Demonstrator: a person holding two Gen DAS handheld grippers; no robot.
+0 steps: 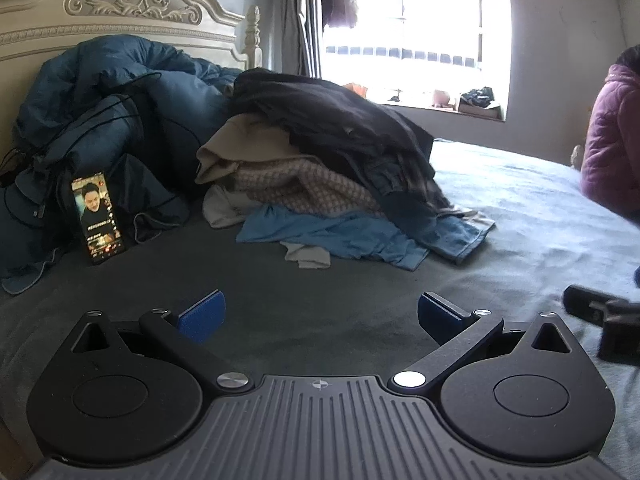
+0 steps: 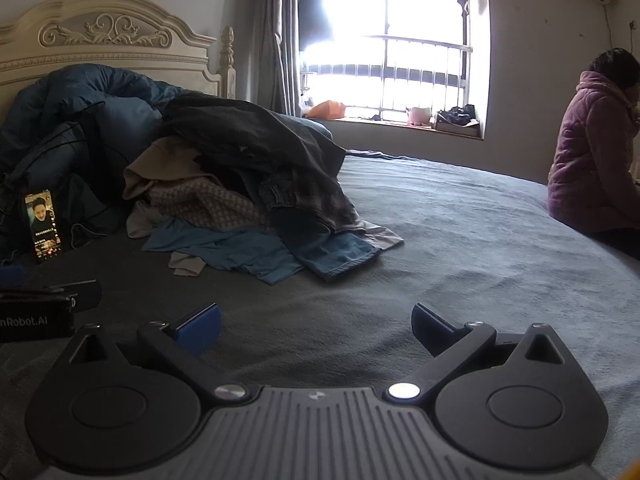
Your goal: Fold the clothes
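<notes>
Jaws spread, two grippers, left gripper [image 1: 320, 316], right gripper [image 2: 316, 322], one clothes pile [image 1: 320, 160]

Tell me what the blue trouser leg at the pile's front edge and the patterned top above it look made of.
The trouser leg looks like denim: faded blue, stiff, stitched hem. The patterned top seems a soft knit, matte, with a small woven check; fibre unclear.
</notes>
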